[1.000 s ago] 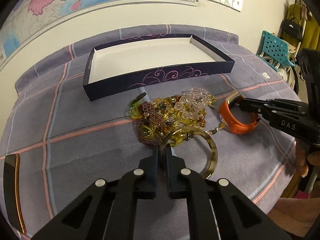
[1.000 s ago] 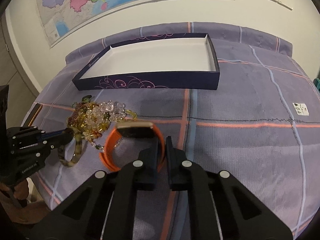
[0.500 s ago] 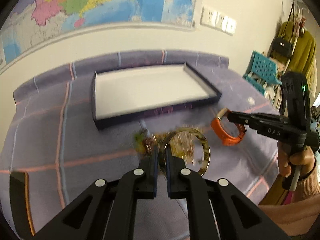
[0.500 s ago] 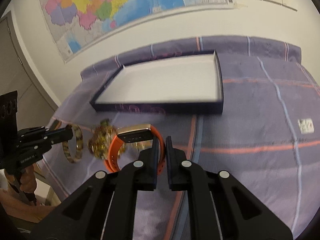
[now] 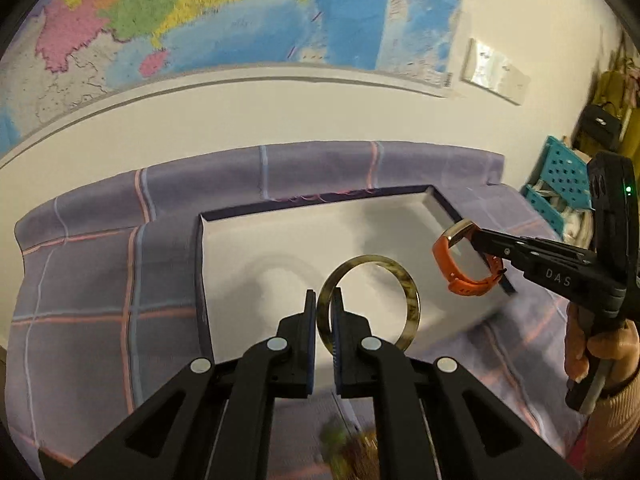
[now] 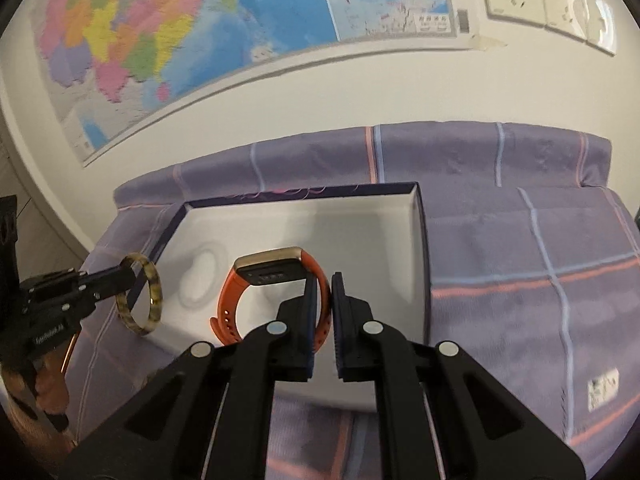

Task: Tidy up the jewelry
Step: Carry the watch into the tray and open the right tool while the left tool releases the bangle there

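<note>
My left gripper (image 5: 323, 300) is shut on a tortoiseshell bangle (image 5: 412, 300) and holds it in the air above the dark blue tray with a white floor (image 5: 280, 248). My right gripper (image 6: 331, 284) is shut on an orange watch band (image 6: 228, 300) with a gold face and holds it above the same tray (image 6: 360, 232). The bangle also shows in the right wrist view (image 6: 154, 292), at the tray's left edge. The orange band also shows in the left wrist view (image 5: 450, 268), over the tray's right end.
A pile of beaded jewelry (image 5: 352, 444) lies on the purple plaid cloth (image 5: 100, 280) below my left gripper, mostly hidden. A teal crate (image 5: 560, 184) stands at the far right. A map hangs on the wall (image 6: 180, 32) behind the table.
Both grippers have lifted their pieces off the cloth and carried them forward, from beside the bead pile to above the tray.
</note>
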Demonstrator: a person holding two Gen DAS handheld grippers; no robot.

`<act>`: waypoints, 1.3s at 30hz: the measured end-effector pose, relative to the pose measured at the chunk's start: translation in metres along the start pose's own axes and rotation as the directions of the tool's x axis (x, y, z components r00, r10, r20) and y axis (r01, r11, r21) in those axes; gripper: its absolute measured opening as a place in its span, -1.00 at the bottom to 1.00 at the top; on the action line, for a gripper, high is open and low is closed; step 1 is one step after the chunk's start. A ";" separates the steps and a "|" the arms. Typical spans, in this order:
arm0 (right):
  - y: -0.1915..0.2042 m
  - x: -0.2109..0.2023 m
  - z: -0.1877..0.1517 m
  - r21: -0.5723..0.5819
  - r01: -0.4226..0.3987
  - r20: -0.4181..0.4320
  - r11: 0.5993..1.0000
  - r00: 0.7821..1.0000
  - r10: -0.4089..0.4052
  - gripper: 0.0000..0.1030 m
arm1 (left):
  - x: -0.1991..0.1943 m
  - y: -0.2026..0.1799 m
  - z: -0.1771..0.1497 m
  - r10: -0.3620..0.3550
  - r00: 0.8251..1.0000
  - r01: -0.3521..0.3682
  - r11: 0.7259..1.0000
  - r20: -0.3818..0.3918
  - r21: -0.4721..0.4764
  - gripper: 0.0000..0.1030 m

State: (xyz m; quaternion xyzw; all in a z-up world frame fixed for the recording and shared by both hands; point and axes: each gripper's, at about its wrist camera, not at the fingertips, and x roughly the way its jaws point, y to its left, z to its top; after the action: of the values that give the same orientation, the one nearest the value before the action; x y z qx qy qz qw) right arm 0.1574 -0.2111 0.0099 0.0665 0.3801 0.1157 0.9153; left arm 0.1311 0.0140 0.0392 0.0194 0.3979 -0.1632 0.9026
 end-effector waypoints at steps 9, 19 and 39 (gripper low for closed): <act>-0.012 0.069 0.031 0.079 0.070 -0.057 0.994 0.996 -0.066 -0.85 | 0.066 0.017 0.035 0.034 0.997 -0.037 0.999 -0.071 -0.039 -0.89; -0.020 0.098 0.046 0.120 0.141 -0.091 0.983 0.987 -0.131 -0.81 | 0.114 0.039 0.054 0.035 0.982 -0.056 0.992 -0.186 -0.111 -0.89; 0.031 -0.022 -0.041 -0.152 -0.070 0.006 0.986 0.997 0.072 0.07 | 0.003 0.009 0.034 0.031 0.993 -0.032 0.999 0.112 0.005 0.02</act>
State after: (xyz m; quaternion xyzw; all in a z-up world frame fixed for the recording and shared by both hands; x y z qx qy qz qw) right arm 0.1079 -0.1857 0.0027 0.0110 0.3623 0.1765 0.9151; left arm 0.1596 0.0164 0.0592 0.0196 0.3458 -0.1513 0.9258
